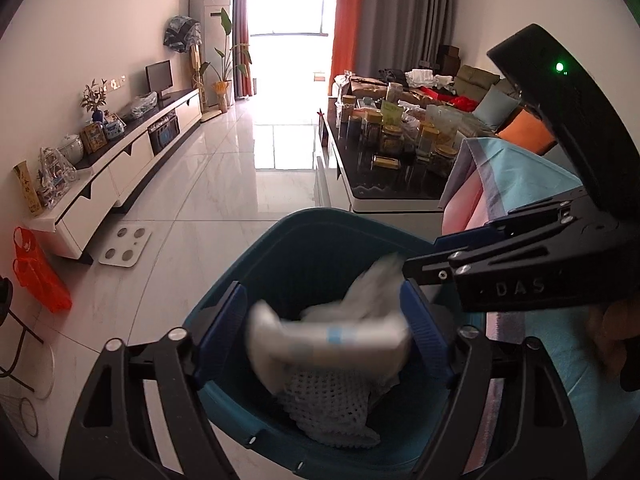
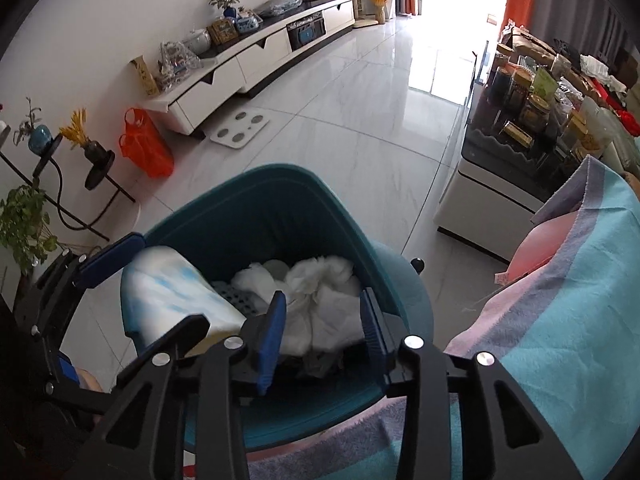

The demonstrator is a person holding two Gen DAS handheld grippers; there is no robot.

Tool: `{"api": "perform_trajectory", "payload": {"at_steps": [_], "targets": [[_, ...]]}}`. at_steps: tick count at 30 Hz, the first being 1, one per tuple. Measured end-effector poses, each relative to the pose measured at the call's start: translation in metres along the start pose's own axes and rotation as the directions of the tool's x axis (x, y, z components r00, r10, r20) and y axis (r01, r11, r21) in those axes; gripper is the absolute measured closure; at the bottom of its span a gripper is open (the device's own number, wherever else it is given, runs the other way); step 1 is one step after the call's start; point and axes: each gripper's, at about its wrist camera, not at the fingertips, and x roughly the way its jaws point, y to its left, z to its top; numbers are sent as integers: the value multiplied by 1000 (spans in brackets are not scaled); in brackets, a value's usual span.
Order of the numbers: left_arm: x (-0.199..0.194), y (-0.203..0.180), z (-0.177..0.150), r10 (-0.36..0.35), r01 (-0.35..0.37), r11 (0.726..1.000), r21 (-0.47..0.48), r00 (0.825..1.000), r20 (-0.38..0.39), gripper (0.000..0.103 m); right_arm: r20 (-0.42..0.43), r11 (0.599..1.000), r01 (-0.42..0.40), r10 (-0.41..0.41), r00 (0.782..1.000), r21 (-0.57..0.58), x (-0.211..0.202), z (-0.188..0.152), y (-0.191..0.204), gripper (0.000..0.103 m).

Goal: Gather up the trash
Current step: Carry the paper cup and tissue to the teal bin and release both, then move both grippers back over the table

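A: Item one, the floor?

B: Pale glossy marble-look tile [image 2: 360, 128], strongly lit by the window [image 1: 288, 0] at the far end. A white bathroom scale [image 1: 125, 246] lies flat on it just beside the low white TV cabinet [image 1: 132, 160].

A: Wall side?

B: Cabinet top carries a small monitor [image 1: 159, 76], vases and jars. An orange mesh bag [image 2: 146, 148] leans at its near end. Potted plants on a black stand [image 2: 60, 176] follow.

A: Opposite side?

B: Dark-topped coffee table [image 1: 384, 184] crowded with jars; a blue, pink and lilac towel [image 2: 580, 280] drapes the near corner. Orange and grey curtains [image 1: 392, 12] hang behind.

A: Trash container?

B: Teal bin [image 2: 280, 200] on the floor beside the towel, holding crumpled white tissue [image 2: 320, 292].

A: Grippers?

B: Left gripper [image 1: 324, 340] spread wide over the bin, a blurred white-and-blue packet [image 1: 328, 338] between its pads; whether they touch it, I cannot tell. Right gripper [image 2: 324, 320] partly spread above the tissue, gripping nothing.
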Motion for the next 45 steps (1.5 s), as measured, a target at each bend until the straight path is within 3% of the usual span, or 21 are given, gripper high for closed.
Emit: {"api": "perform_trajectory", "payload": {"at_steps": [13,23,30,38,45], "targets": [[-19,-1,0,10,-9,1000,-12,999,40,15,85,999,22,-24,996,26,-29,-2,-11,51],[-68,-12,1,7,-5,1000,-14,993,117,7,224,994,102,-106,969,29,-83,-27,-18,28],[-118,-42,9,-30,31,1000,-3,978,208,6,358,980,169,-196,913,105,-133,-67,-34,8],[-164,-93,13,-99,88,995,51,950,295,6,463,939,226,-326,824,258,-189,-138,-63,7],[-190,-152,4,-169,135,984,121,920,353,6,471,881,287,-448,760,376,-219,-203,-84,7]]}}
